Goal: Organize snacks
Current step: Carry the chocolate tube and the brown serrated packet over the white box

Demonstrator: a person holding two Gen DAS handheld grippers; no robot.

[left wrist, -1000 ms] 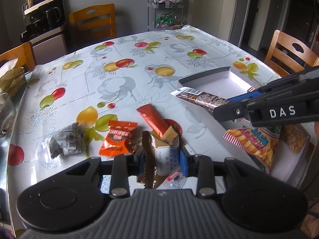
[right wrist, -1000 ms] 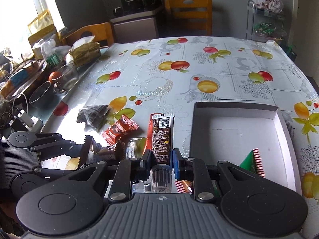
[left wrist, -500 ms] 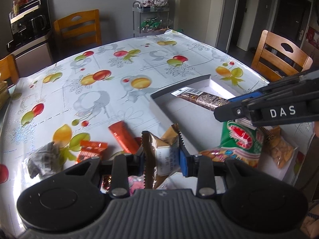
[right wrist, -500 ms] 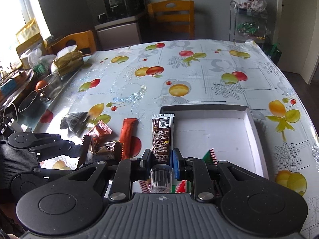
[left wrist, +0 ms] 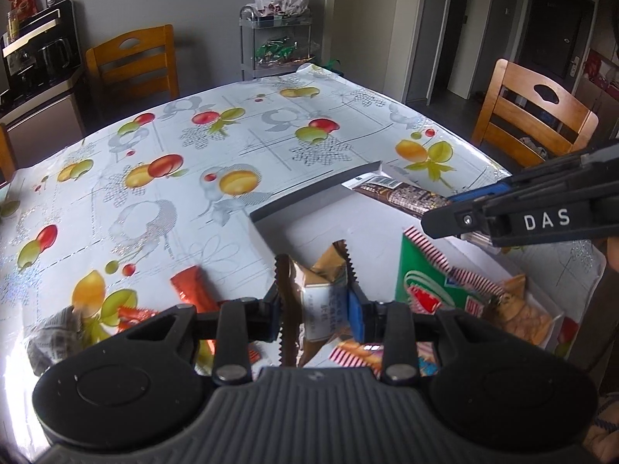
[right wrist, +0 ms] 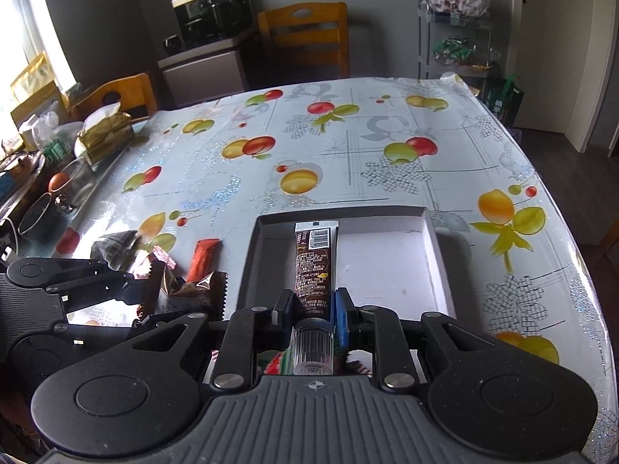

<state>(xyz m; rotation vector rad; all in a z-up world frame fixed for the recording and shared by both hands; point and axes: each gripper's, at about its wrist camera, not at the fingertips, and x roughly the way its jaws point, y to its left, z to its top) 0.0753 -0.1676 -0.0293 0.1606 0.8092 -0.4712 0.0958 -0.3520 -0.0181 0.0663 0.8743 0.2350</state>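
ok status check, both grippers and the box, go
Left gripper shut on brown snack packet, right gripper shut on chocolate tube. Both over the white box. Green bag already inside. Nothing blocking.

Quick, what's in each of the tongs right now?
Left tongs: closed on a gold-brown snack packet.
Right tongs: closed on a brown tube, over the box.

Tablecloth (right wrist: 348,162) white, fruit print; box (right wrist: 437,255) grey outside, white inside; tube (right wrist: 314,266) brown, barcoded; wrapper (left wrist: 321,294) gold-brown; bag (left wrist: 429,290) green, red-striped.
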